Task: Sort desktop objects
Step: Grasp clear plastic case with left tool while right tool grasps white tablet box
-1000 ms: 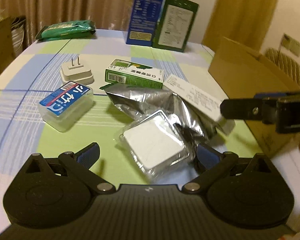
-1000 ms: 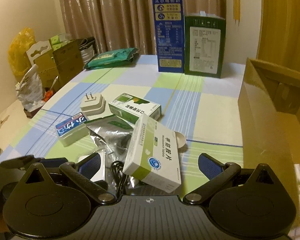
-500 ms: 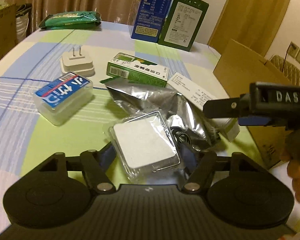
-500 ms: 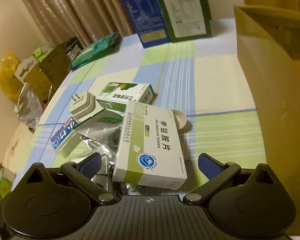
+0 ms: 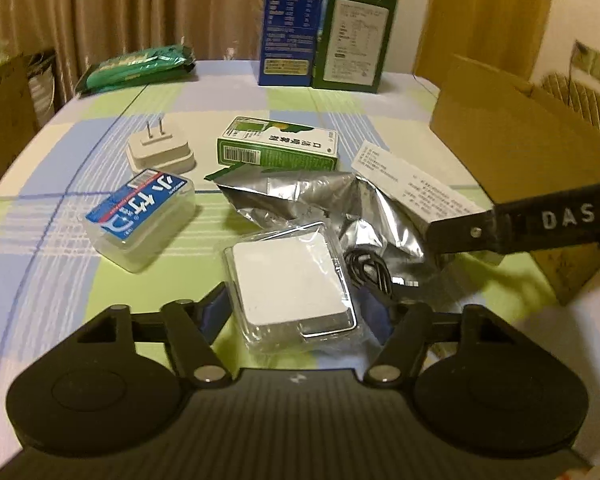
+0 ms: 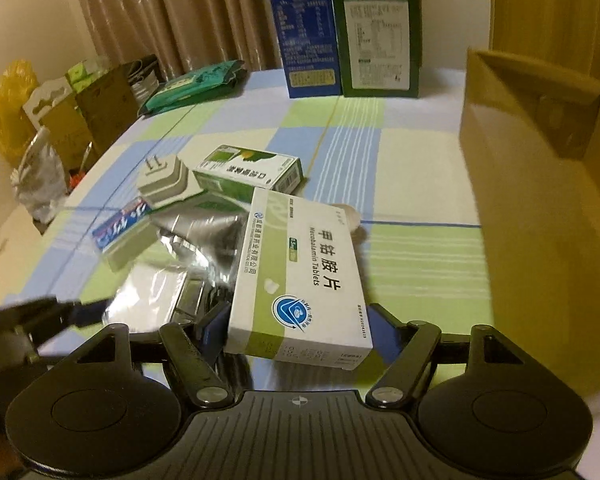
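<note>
My left gripper (image 5: 296, 312) is shut on a white square charger in clear wrap (image 5: 290, 278), at the table's near edge. My right gripper (image 6: 296, 324) is shut on a white and green tablet box (image 6: 300, 272); that box also shows in the left wrist view (image 5: 416, 188), with the right gripper's finger (image 5: 540, 220) across it. A crumpled silver foil bag (image 5: 300, 192), a black cable (image 5: 366, 268), a green medicine box (image 5: 278, 148), a white plug adapter (image 5: 160, 152) and a clear box with a blue label (image 5: 140, 212) lie on the checked tablecloth.
An open cardboard box (image 5: 528, 160) stands at the right edge of the table (image 5: 52, 240). A tall blue carton (image 5: 292, 28) and a tall green carton (image 5: 354, 36) stand at the back. A green packet (image 5: 136, 66) lies at the back left.
Both grippers were open. The left has shut on the wrapped charger; the right has moved in and shut on the tablet box.
</note>
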Available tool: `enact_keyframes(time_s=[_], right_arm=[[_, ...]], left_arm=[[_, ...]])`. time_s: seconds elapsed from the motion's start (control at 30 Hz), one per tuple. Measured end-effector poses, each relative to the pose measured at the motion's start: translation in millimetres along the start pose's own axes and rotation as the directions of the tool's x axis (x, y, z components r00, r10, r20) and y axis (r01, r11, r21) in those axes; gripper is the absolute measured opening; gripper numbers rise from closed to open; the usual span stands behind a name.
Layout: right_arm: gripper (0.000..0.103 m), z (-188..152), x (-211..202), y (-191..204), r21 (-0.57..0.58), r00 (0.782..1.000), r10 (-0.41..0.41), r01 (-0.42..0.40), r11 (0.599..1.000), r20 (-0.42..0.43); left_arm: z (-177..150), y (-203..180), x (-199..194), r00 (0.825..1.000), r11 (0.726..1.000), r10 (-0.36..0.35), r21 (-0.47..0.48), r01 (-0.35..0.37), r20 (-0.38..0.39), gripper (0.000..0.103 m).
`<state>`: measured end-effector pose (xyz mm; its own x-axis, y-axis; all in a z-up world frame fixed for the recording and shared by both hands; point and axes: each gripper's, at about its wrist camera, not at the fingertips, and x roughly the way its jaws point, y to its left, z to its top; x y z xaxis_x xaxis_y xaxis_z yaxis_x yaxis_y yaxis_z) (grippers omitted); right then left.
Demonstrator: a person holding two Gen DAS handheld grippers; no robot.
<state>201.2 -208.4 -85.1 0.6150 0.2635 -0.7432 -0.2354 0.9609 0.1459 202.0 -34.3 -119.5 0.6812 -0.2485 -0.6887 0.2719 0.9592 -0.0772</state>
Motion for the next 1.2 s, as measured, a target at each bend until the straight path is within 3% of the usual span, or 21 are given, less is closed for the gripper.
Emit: enact_keyframes(time_s=[0.17, 0.37, 0.43, 0.5, 0.53, 0.97, 1.13, 1.2], right_arm=[[0.07, -40.4, -28.8, 11.6, -0.01, 0.998, -0.065, 0.065, 0.998, -0.006], [0.07, -72.6, -38.9, 30.7, -0.073, 0.99, -0.139, 0.138, 0.988, -0.004], [0.074, -77.0, -35.4, 32.7, -0.087, 0.992, -0.129, 0.128, 0.988, -0.014], [0.086, -78.2, -35.6, 31.8, -0.078, 0.994, -0.111, 0.111, 0.991, -0.004], [0.087, -77.7, -35.9, 30.8, -0.07, 0.994, -0.113, 0.113, 0.991, 0.004], [0.087, -78.1, -14.4, 16.4, -0.013, 0.991, -0.122, 0.122, 0.992, -0.047], [0.087, -79.2, -9.3, 18.3, -0.029, 0.991, -0.126, 0.124, 0.992, -0.051], [0.085, -79.1, -8.9, 18.9, -0.036, 0.99, -0.135, 0.133, 0.99, -0.045]], left_arm=[[-13.2, -1.0, -22.7, 0.999, 0.998, 0.002, 0.058, 0.0, -0.034, 0.05], [-41.2, -1.5, -57.6, 0.998, 0.997, -0.016, 0.069, 0.02, -0.055, 0.05], [-48.6, -2.0, -64.4, 0.999, 0.998, -0.013, 0.064, 0.016, -0.049, 0.052], [-53.4, -3.7, -66.2, 0.999, 0.997, 0.003, 0.079, 0.0, -0.043, 0.077], [-55.2, -4.9, -66.4, 0.999, 0.996, 0.015, 0.094, -0.012, -0.034, 0.08], [-51.7, -22.7, -55.7, 0.996, 0.975, 0.069, 0.206, -0.078, 0.049, 0.08], [-51.3, -20.9, -46.3, 0.996, 0.984, 0.082, 0.16, -0.084, 0.017, 0.074], [-52.3, -23.0, -43.9, 0.995, 0.981, 0.096, 0.17, -0.097, 0.012, 0.064]])
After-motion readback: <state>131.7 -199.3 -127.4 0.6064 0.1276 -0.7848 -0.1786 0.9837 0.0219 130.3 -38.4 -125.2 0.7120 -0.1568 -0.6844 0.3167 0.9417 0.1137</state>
